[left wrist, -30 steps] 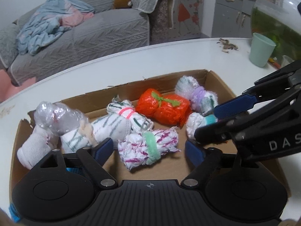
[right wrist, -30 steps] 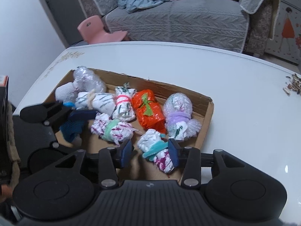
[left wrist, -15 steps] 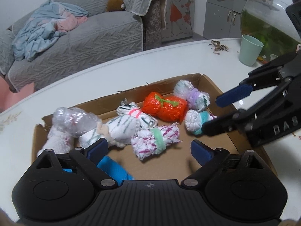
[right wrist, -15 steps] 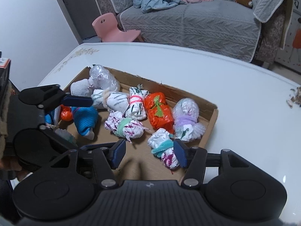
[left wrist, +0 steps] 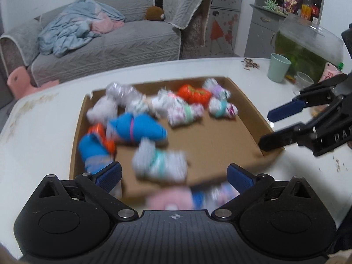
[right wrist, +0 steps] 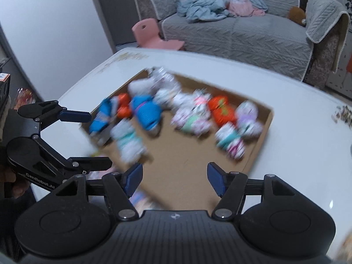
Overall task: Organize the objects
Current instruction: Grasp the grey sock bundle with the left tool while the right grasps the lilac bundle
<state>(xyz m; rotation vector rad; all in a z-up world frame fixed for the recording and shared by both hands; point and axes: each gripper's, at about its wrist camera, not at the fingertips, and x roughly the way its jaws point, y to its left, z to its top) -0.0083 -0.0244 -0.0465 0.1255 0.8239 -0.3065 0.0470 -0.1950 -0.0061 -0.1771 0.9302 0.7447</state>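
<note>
A shallow cardboard tray point(left wrist: 222, 145) point(right wrist: 193, 165) lies on the white table and holds several tied bundles, blurred by motion: a blue one point(left wrist: 138, 127) point(right wrist: 146, 112), an orange one point(left wrist: 193, 93) point(right wrist: 221, 110), a white and teal one point(left wrist: 160, 162) point(right wrist: 127, 139), and pink-striped ones along the far side. My left gripper point(left wrist: 173, 173) point(right wrist: 88, 140) is open and empty above the tray's near edge. My right gripper point(right wrist: 175, 177) point(left wrist: 271, 129) is open and empty above the tray's right corner. A pink bundle point(left wrist: 169, 199) lies outside the tray under my left gripper.
A green cup point(left wrist: 278, 70), a glass fish tank point(left wrist: 308, 50) and a small glass point(left wrist: 304, 80) stand at the table's far right. Scattered seeds point(left wrist: 250, 63) lie beside them. A grey sofa point(right wrist: 237, 28) and a pink child's chair point(right wrist: 154, 35) stand beyond the table.
Both grippers have pulled back and risen, so the whole tray now shows. The right gripper has opened wider and come away from the white and teal bundle it was around.
</note>
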